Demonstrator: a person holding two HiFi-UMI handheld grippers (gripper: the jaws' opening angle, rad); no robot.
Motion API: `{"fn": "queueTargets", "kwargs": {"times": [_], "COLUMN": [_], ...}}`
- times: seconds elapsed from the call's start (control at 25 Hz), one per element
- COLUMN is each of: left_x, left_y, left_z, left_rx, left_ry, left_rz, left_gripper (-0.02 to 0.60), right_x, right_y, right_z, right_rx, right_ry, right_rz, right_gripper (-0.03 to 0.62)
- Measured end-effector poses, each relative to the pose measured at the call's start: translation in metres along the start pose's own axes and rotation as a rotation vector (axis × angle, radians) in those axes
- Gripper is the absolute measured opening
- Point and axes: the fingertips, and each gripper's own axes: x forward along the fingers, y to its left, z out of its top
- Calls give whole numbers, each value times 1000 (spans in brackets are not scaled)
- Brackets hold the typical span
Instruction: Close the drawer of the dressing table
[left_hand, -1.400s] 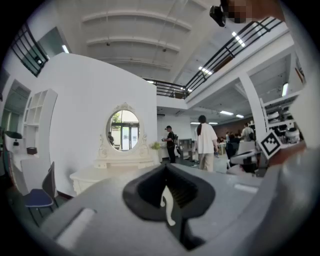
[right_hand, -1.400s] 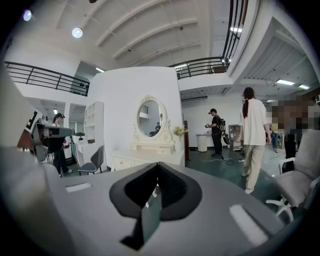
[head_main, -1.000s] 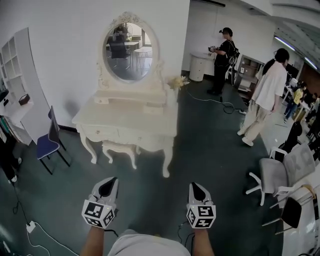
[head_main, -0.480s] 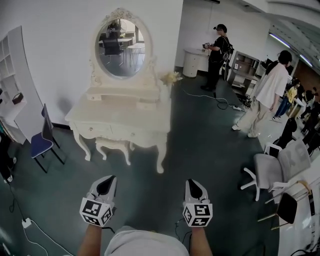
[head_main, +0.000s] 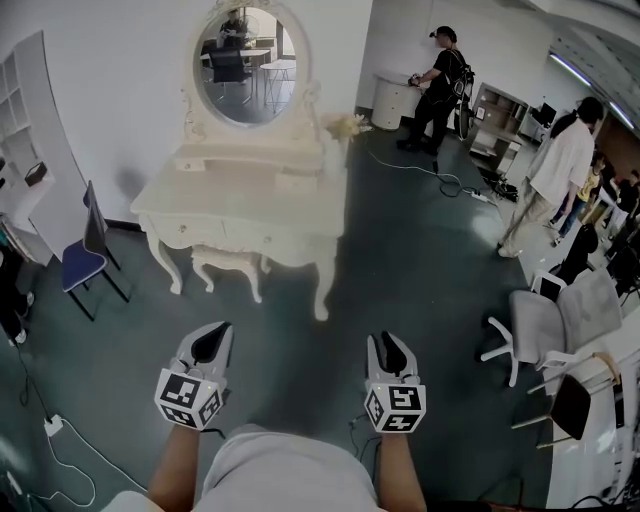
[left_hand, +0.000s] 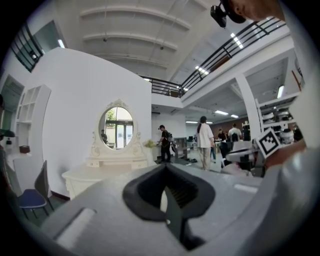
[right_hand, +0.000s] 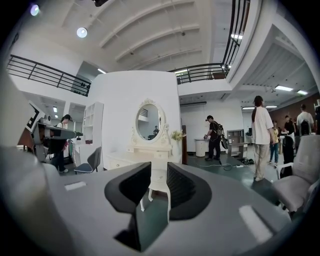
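Note:
The cream dressing table (head_main: 240, 212) with its oval mirror (head_main: 246, 62) stands against the white wall, a few steps ahead of me. A small drawer (head_main: 298, 183) on its upper shelf, right of the mirror's base, sticks out a little. A matching stool (head_main: 228, 266) is tucked under the table. My left gripper (head_main: 207, 343) is held low over the dark floor, its jaws together and empty. My right gripper (head_main: 389, 350) is level with it, with a narrow gap between its jaws and nothing in them. The table (right_hand: 150, 159) shows between the jaws in the right gripper view.
A blue chair (head_main: 84, 256) stands left of the table beside a white shelf unit (head_main: 24, 120). White office chairs (head_main: 545, 325) are at the right. Two people (head_main: 441, 75) (head_main: 556, 172) stand further back. A cable (head_main: 62, 452) lies on the floor at left.
The table has shifted slightly in the head view as I move and turn. Both grippers hold the same pose. The person in white has walked to the right.

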Motion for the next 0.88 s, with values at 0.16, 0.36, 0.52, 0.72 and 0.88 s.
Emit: {"fn": "queueTargets", "kwargs": {"times": [0.16,0.36,0.52,0.72,0.88], "left_x": [-1,-2,1,15,35], "left_y": [1,5,13,32,56], "left_z": [1,-2,-6,-12,-20], "left_rx": [4,-3,-11,-23,-39], "left_ry": [1,10,14,25,37], "left_rz": [12,31,44,44,37], "left_gripper": [-2,-2,-2,-2,-2], "right_x": [3,12,21,45,75], "right_y": [4,11,14,16,21], "right_z": [-3,-2,-1,-9,-14], "right_rx": [0,-11,-3,3,-4], "right_ry": [7,9,6,38,61], "right_rz": [18,45,57,56,56], "right_gripper": [83,83,83,83,83]}}
